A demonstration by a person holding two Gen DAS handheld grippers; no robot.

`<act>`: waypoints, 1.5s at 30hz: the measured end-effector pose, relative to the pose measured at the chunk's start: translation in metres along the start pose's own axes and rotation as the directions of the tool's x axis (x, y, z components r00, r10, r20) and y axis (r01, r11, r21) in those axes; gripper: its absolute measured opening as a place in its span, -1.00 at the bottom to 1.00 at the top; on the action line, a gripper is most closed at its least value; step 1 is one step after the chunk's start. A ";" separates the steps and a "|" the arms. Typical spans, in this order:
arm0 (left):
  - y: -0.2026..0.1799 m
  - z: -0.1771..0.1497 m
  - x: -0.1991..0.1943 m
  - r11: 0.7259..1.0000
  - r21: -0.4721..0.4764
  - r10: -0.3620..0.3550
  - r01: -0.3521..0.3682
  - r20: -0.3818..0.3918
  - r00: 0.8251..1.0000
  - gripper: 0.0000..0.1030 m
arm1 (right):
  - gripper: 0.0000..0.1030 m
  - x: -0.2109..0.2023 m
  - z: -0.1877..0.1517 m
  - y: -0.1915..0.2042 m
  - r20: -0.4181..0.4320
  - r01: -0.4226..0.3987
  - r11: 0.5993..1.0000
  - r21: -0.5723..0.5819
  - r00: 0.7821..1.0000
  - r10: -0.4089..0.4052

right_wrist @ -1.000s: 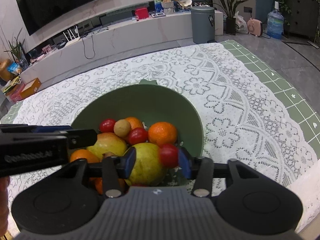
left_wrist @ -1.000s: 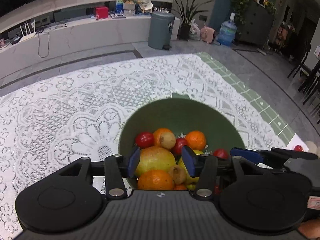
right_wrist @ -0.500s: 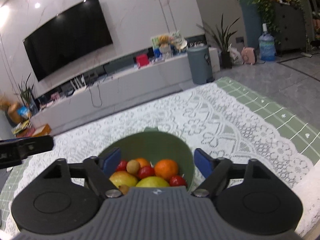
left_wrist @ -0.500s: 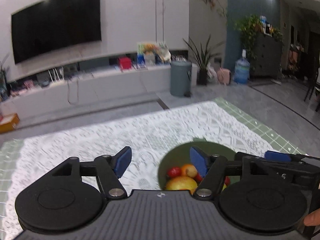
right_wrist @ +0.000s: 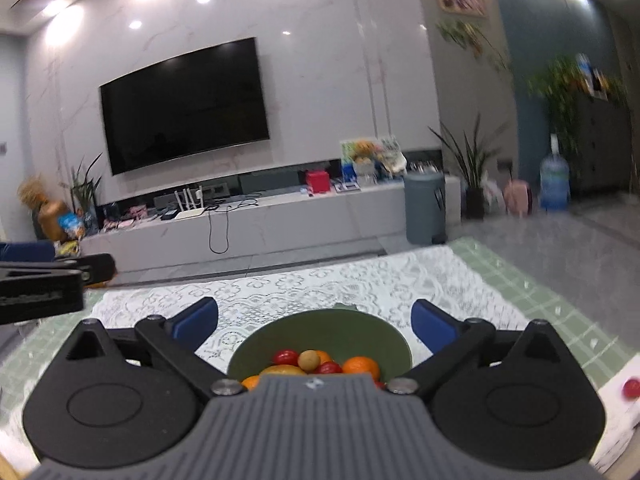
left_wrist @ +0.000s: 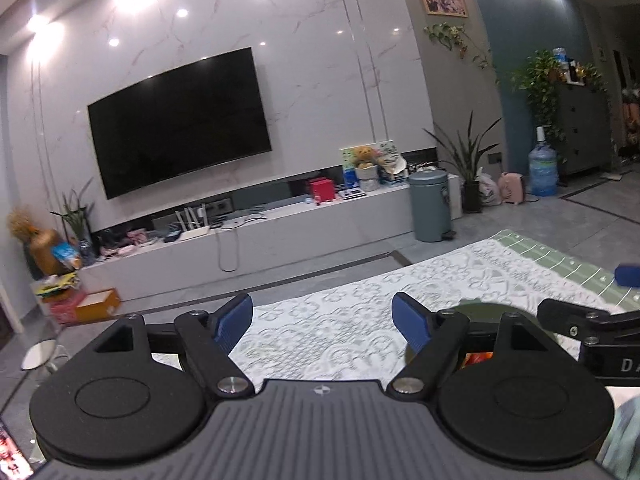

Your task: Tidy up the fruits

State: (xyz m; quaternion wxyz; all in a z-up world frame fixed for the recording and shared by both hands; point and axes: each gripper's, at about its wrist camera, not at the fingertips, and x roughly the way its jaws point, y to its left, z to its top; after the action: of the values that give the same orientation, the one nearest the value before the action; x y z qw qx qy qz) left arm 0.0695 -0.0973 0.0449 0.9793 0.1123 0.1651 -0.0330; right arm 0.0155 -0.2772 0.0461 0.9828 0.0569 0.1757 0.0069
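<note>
A green bowl [right_wrist: 360,322] holds several fruits: oranges [right_wrist: 361,365], red cherry tomatoes [right_wrist: 286,357], a small tan fruit [right_wrist: 309,359] and a yellow-green one. It sits on the lace tablecloth [right_wrist: 320,284], low between my right gripper's fingers. My right gripper [right_wrist: 316,320] is open and empty, raised above the bowl. My left gripper [left_wrist: 322,322] is open and empty; the bowl [left_wrist: 486,312] is mostly hidden behind its right finger. A loose red tomato [right_wrist: 631,388] lies at the right edge of the right wrist view.
The table's far edge meets the grey floor. Beyond are a TV wall, a low white console [left_wrist: 260,236], a grey bin [left_wrist: 430,204] and plants. The right gripper's finger [left_wrist: 600,320] shows at the right of the left wrist view.
Both grippers have opened wide, lifted and tilted up away from the bowl. The right gripper let go of the fruit it held a second ago; the bowl now sits low in both views.
</note>
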 end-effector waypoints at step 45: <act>0.002 -0.093 -0.002 0.994 -0.096 -0.086 0.054 -0.367 0.926 0.80 | 0.92 -0.002 -0.056 0.019 -0.237 -0.040 0.999 -0.034 0.971 0.030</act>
State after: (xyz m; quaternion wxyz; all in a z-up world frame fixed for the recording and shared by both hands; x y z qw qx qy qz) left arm 0.0381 -0.0734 -0.0398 0.9326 0.0693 0.3521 -0.0392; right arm -0.0057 -0.2518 -0.0035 0.9555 0.0397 0.2902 0.0343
